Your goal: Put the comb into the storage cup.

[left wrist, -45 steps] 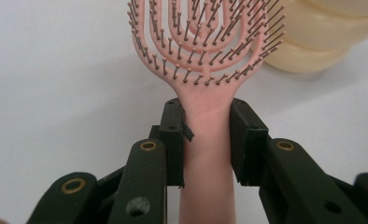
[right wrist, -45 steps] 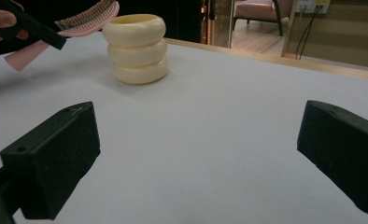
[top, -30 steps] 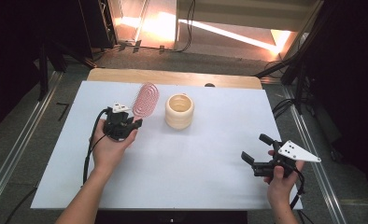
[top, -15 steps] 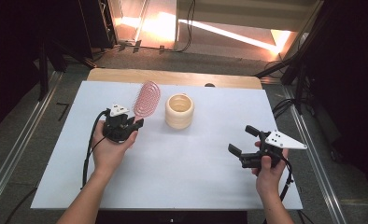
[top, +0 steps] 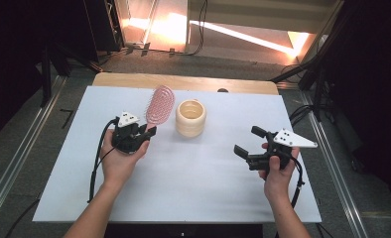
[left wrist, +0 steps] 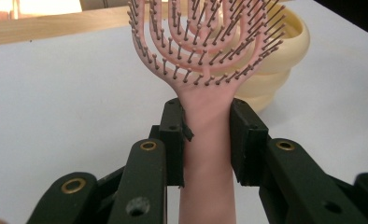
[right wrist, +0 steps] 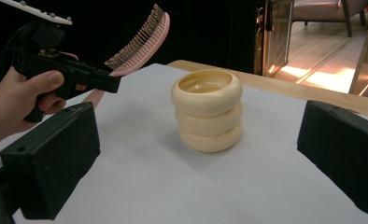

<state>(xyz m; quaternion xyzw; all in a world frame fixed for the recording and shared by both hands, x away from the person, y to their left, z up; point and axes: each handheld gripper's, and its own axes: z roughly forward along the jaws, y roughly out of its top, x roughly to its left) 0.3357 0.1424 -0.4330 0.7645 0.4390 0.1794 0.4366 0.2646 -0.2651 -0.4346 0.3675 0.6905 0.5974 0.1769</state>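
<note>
From above, the left gripper (top: 145, 133) is holding the brush (top: 160, 105) off the table (top: 183, 188), just left of the cup (top: 191, 117); the right gripper (top: 249, 141) is hanging open, well apart.

The left gripper view: jaws are clamping the pink handle.

The right gripper view: wide jaws are facing the cup (right wrist: 207, 109). The brush is picked up; probably dropping it in the cup is left.

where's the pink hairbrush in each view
high view: pink hairbrush upper left of centre, just left of the cream pot.
left gripper view: centre, handle clamped between the jaws, pot behind.
right gripper view: upper left, raised above the table.
shared landmark: the cream pot.
</note>
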